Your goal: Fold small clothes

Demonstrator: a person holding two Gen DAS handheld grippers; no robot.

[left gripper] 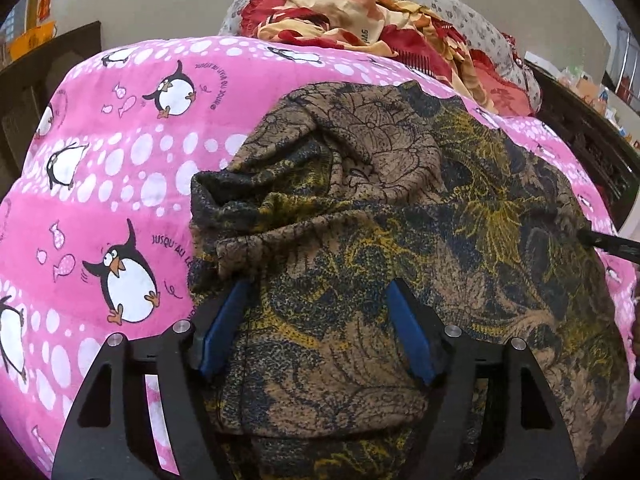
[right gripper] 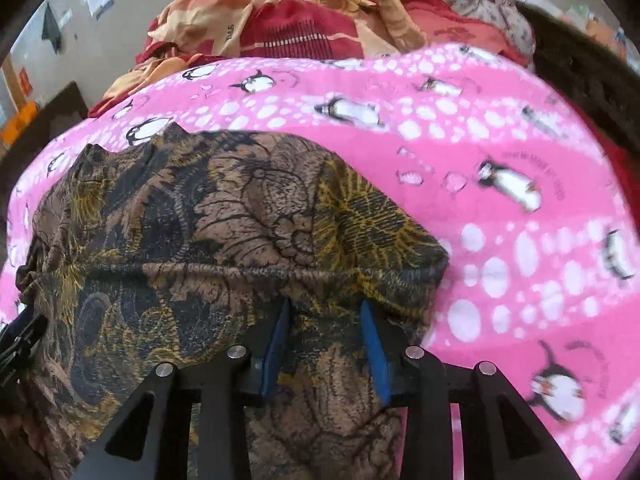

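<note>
A brown, dark-blue and yellow floral garment (left gripper: 400, 208) lies rumpled on a pink penguin-print sheet (left gripper: 120, 160). My left gripper (left gripper: 320, 292) is open, its blue fingers (left gripper: 224, 328) spread over the garment's near left part, tips under a fold. In the right wrist view the same garment (right gripper: 200, 220) lies on the sheet (right gripper: 520, 240). My right gripper (right gripper: 326, 308) is open, fingertips (right gripper: 374, 344) tucked under the garment's folded right edge. The right gripper's tip shows at the left wrist view's right edge (left gripper: 612, 242); the left gripper shows at the right wrist view's left edge (right gripper: 20, 344).
A heap of red, orange and cream floral bedding (left gripper: 380, 28) lies at the far end of the bed, also in the right wrist view (right gripper: 280, 24). Dark furniture (left gripper: 592, 140) stands at the right, a dark cabinet (left gripper: 44, 72) at the left.
</note>
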